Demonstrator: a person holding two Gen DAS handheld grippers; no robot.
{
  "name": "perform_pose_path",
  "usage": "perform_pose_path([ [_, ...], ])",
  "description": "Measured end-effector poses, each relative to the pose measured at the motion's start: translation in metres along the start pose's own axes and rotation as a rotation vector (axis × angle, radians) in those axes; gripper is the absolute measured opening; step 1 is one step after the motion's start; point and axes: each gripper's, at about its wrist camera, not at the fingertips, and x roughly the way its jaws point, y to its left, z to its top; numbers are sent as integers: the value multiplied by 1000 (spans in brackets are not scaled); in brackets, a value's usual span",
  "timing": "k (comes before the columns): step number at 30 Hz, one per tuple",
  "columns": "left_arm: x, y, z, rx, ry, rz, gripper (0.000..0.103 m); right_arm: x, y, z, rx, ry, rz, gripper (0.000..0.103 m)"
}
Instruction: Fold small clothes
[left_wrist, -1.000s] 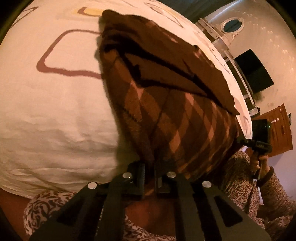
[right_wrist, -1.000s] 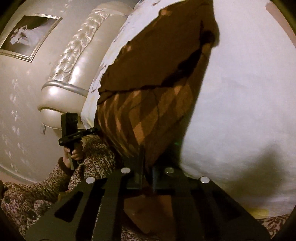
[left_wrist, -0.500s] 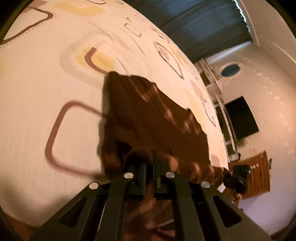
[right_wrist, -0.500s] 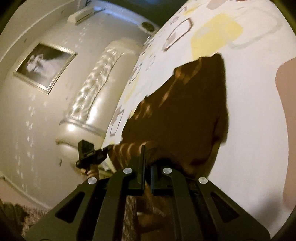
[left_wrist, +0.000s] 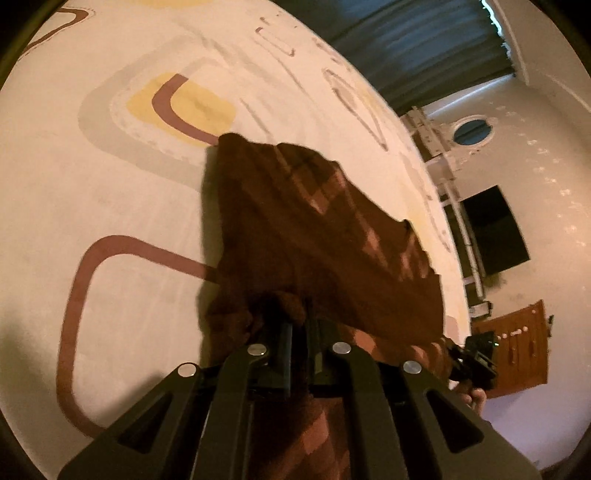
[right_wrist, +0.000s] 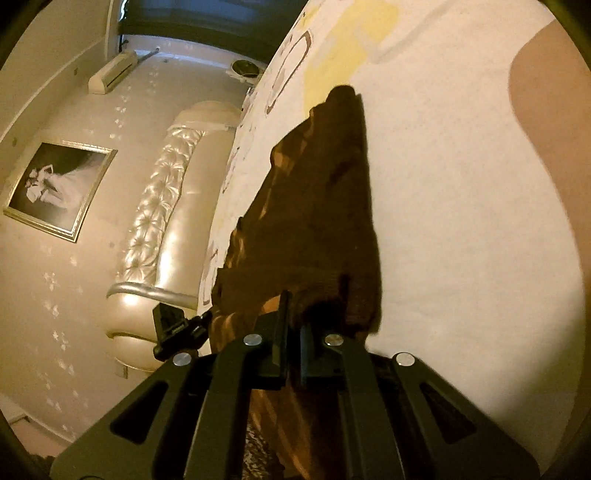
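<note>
A brown garment with an argyle diamond pattern (left_wrist: 325, 236) lies on the white patterned bed sheet (left_wrist: 110, 206). Its near edge is lifted and doubled over the part that lies flat. My left gripper (left_wrist: 297, 325) is shut on one near corner of the garment. My right gripper (right_wrist: 293, 314) is shut on the other near corner (right_wrist: 321, 236). Each gripper shows in the other's view: the right one in the left wrist view (left_wrist: 474, 360), the left one in the right wrist view (right_wrist: 173, 325). Cloth hangs below both sets of fingers.
A padded cream headboard (right_wrist: 159, 229) stands to the left of the bed, with a framed picture (right_wrist: 55, 188) on the wall. A dark screen (left_wrist: 495, 229) and a wooden cabinet (left_wrist: 517, 347) are on the far right. Dark curtains (left_wrist: 424, 40) hang beyond the bed.
Both grippers have carried the near edge of the garment up and forward over the bed. The cloth that hung off the bed's edge now lies folded over the flat part.
</note>
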Motion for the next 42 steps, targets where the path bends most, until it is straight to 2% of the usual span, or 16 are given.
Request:
perform_pose_path([
  [2,-13,4,-6,13,-15,-10,11,-11,2,-2,-18,-3,-9,11],
  [4,-26,7,-12,35,-36,-5,26,-22,2,-2,-22,-17,-16,21],
  [6,-43,13,-21,46,-54,9,41,-38,2,-5,-26,-31,-30,27],
  [7,-51,16,-28,50,-56,8,45,-47,2,-8,-37,-34,-41,27],
  [10,-62,24,-48,71,-10,12,46,-66,5,-17,-66,-4,-49,29],
  [11,-65,27,-59,87,27,21,46,-69,6,-20,-76,9,-53,31],
  [13,-66,28,-75,117,80,24,46,-74,9,-31,-112,54,-78,37],
  [15,-68,26,-84,147,108,22,46,-77,9,-40,-139,99,-92,38],
  [19,-58,19,-99,185,197,12,49,-74,8,-60,-181,190,-116,39],
  [22,-44,19,-108,195,257,33,50,-70,9,-68,-196,219,-128,39],
  [23,-40,20,-109,191,262,33,51,-70,9,-70,-197,224,-126,39],
  [25,-41,19,-111,187,263,11,63,-69,10,-71,-202,232,-127,39],
  [31,-39,17,-113,191,292,-13,71,-67,11,-74,-210,257,-124,40],
  [35,-36,14,-119,193,300,-26,72,-64,11,-77,-215,282,-120,40],
  [38,-29,13,-122,166,337,-51,72,-65,11,-78,-223,300,-122,40],
  [42,-27,8,-122,180,349,-42,72,-67,9,-79,-227,325,-128,40],
])
